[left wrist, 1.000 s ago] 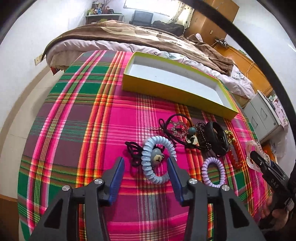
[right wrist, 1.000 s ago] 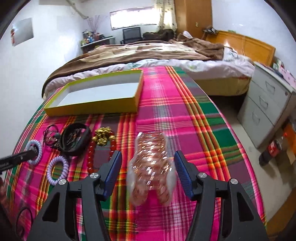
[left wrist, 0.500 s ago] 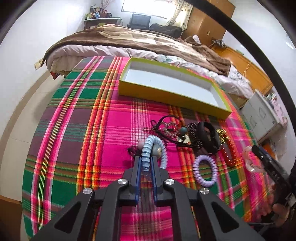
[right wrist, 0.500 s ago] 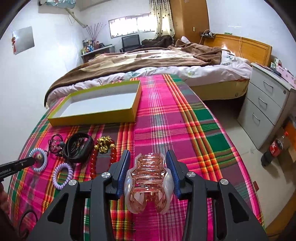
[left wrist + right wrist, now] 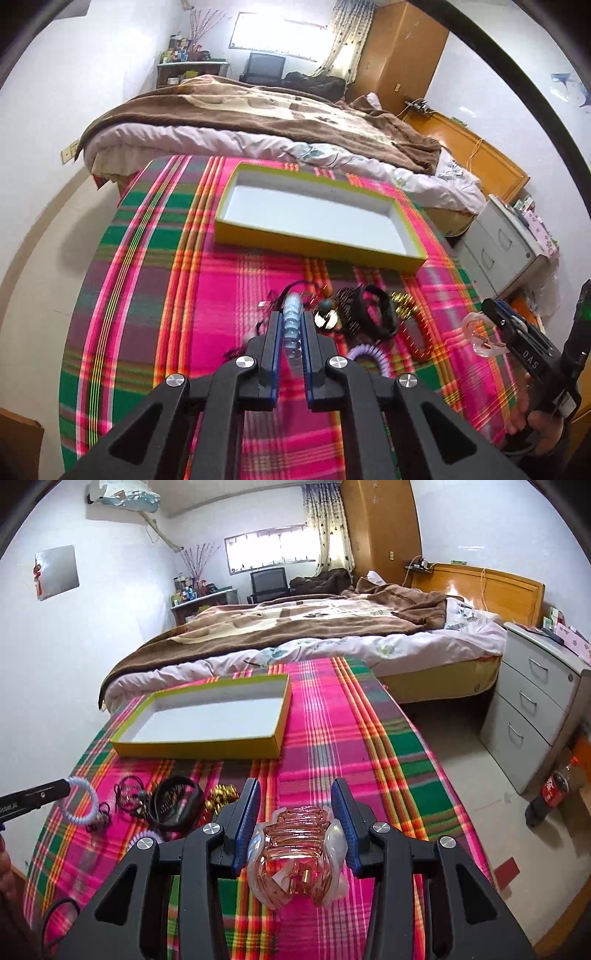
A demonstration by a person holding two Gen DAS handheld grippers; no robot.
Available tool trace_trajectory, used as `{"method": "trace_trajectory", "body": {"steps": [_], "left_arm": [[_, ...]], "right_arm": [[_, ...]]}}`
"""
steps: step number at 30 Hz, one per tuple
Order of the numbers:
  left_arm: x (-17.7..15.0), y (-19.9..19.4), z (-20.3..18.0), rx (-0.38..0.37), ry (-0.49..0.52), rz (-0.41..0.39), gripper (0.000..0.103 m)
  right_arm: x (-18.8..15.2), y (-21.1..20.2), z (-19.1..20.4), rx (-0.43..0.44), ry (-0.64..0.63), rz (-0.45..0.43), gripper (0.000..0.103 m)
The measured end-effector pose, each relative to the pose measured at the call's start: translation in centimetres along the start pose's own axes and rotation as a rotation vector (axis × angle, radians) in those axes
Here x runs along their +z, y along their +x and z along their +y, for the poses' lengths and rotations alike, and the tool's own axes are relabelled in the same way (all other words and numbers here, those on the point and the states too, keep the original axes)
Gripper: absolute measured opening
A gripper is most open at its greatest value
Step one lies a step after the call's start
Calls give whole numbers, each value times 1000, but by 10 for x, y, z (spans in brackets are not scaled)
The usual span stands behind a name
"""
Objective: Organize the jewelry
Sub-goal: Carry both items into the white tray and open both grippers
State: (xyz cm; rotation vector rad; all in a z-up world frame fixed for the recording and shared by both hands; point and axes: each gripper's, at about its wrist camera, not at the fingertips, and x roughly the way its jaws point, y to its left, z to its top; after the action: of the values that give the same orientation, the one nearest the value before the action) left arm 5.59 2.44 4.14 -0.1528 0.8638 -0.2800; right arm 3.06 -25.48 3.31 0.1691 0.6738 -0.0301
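Observation:
My left gripper (image 5: 290,325) is shut on a pale blue spiral hair tie (image 5: 291,321) and holds it above the plaid cloth; it also shows in the right wrist view (image 5: 79,801). My right gripper (image 5: 295,819) is shut on a clear pink hair claw clip (image 5: 295,856), lifted off the cloth; the clip also shows in the left wrist view (image 5: 480,334). An empty yellow box (image 5: 317,247) with a white floor lies at the far side of the table. Below the grippers lie a black bracelet (image 5: 373,314), gold beads (image 5: 400,301), a red bead string (image 5: 415,339) and a purple spiral tie (image 5: 369,352).
The table carries a pink, green and orange plaid cloth (image 5: 155,295). A bed with a brown blanket (image 5: 314,616) stands behind it. Grey drawers (image 5: 535,709) and a cola bottle (image 5: 554,790) stand on the floor at the right.
My left gripper closed on the blue spiral tie and lifted it. My right gripper closed on the pink claw clip and raised it. Both views now sit higher above the table.

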Motion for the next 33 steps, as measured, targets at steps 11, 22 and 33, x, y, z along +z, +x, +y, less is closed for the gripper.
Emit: {"method": "trace_trajectory", "body": {"steps": [11,22,33], "left_arm": [[59,18,-5,-43,17,-20,9],[117,55,-9,-79,40,-24,9],[151,126,6,-69,2,48,9]], "right_arm": [[49,23,11,65,7,-2,41],[91,80,27,128,-6,34,41],[106,160,33,157,4,147,41]]}}
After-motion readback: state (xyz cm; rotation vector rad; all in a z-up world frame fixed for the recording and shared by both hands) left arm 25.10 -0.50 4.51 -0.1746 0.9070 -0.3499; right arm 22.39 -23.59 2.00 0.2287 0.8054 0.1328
